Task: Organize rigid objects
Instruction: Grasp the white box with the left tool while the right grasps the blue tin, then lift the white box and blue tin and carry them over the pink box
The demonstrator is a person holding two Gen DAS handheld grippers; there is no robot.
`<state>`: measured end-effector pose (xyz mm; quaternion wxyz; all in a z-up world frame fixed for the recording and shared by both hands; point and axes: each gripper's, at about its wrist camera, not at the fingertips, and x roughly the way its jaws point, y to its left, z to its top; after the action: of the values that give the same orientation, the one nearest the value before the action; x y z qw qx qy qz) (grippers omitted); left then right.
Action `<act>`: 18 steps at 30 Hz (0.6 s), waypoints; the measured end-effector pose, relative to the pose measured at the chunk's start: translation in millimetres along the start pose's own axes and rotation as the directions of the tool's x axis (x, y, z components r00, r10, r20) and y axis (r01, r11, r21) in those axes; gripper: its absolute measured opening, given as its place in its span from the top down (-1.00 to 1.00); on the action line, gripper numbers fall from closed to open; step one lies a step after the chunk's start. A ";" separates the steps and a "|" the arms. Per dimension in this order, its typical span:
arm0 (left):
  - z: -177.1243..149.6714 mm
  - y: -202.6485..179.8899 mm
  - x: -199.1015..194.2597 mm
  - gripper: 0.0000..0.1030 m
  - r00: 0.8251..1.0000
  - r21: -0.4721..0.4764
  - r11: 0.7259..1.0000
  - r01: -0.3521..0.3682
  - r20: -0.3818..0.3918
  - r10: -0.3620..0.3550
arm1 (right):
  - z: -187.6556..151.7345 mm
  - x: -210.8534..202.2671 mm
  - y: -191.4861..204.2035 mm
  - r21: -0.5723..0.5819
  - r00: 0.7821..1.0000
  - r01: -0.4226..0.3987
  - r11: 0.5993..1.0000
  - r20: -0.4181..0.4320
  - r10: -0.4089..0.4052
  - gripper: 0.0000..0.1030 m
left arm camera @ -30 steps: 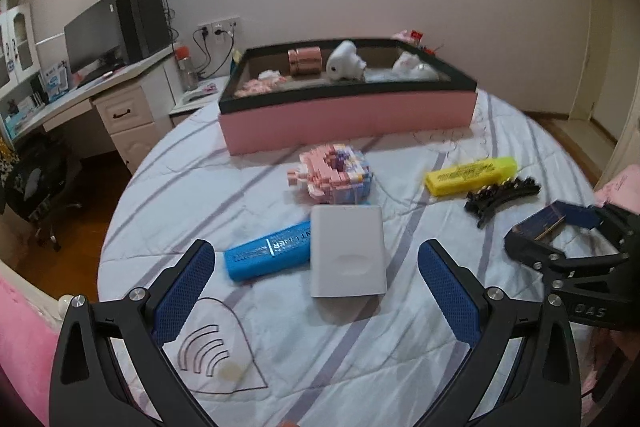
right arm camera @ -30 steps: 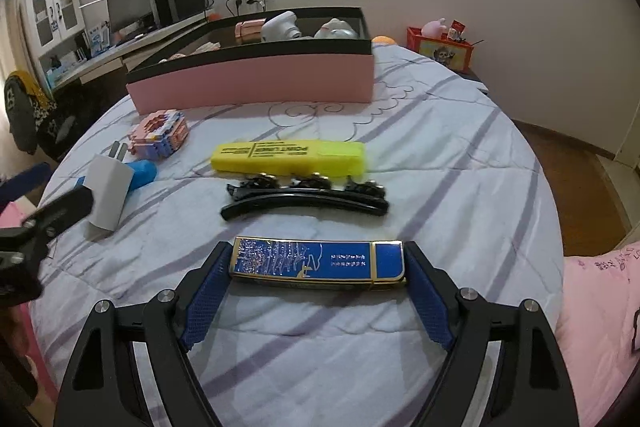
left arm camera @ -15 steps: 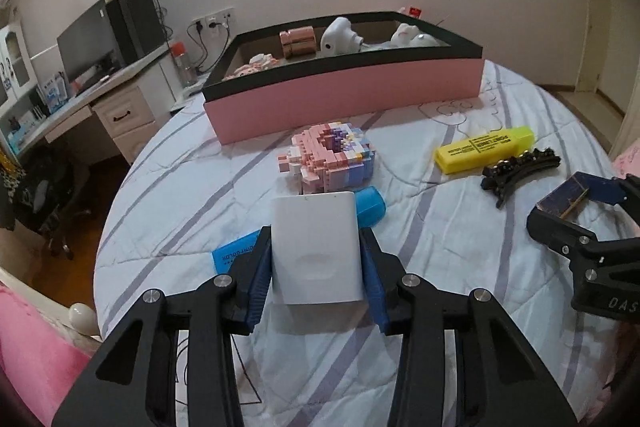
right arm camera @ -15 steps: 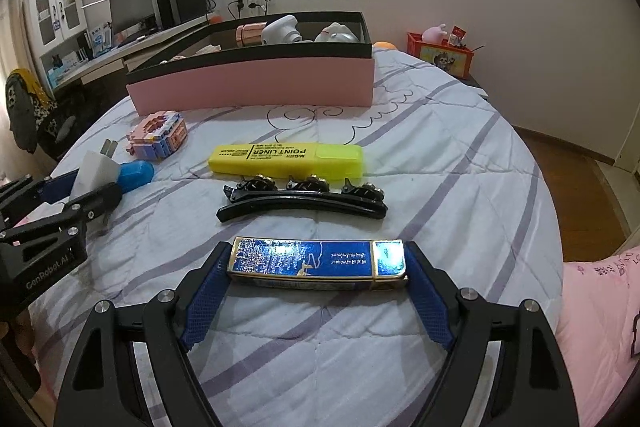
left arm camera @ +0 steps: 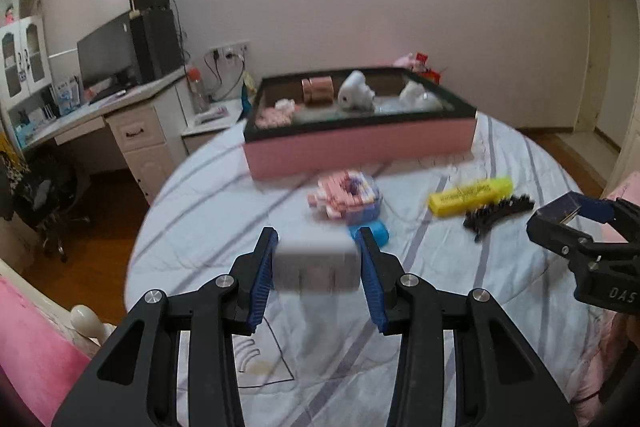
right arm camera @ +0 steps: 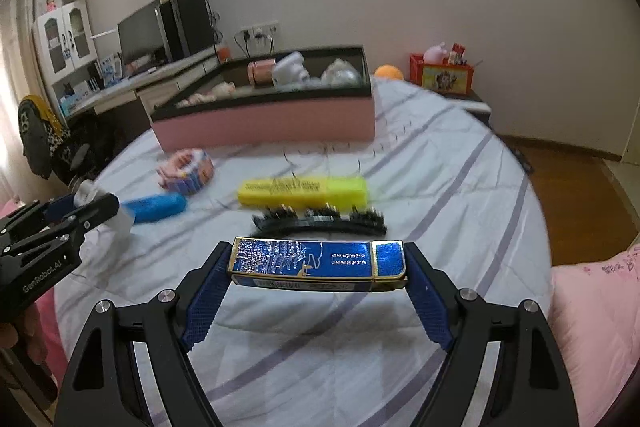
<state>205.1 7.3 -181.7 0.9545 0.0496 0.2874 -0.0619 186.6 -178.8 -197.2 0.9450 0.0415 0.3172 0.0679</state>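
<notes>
My left gripper (left arm camera: 316,247) is shut on a flat white box (left arm camera: 316,265), lifted off the striped bedspread. In the right wrist view my right gripper (right arm camera: 318,263) is shut on the ends of a long blue and gold box (right arm camera: 316,265), also raised above the bed. A blue tube (right arm camera: 154,207), a pink brick model (left arm camera: 346,195), a yellow highlighter box (right arm camera: 302,191) and a black hair clip (right arm camera: 320,221) lie on the bed between the grippers and the pink tray (left arm camera: 360,147). The tray holds a copper roll, white items and pink pieces.
The round bed's edge drops to a wooden floor at left and right. A desk (left arm camera: 80,111) with a monitor and speakers stands at the far left. A red box (right arm camera: 442,73) sits on a side table behind the tray. Pink bedding lies at the near corners.
The left gripper went from open above the white box to shut on it, then lifted it off the bed. The right gripper rose slightly, holding the blue box throughout.
</notes>
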 end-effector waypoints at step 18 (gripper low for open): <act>31.7 15.4 -22.9 0.36 0.990 -0.073 0.994 0.087 0.121 -0.078 | 49.1 -50.3 43.8 -0.115 0.980 0.006 0.993 0.197 0.017 -0.63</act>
<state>205.7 20.4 -141.8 0.9676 -0.0035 0.2347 -0.0927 172.1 -145.0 -123.0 0.9725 -0.0055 0.2171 0.0841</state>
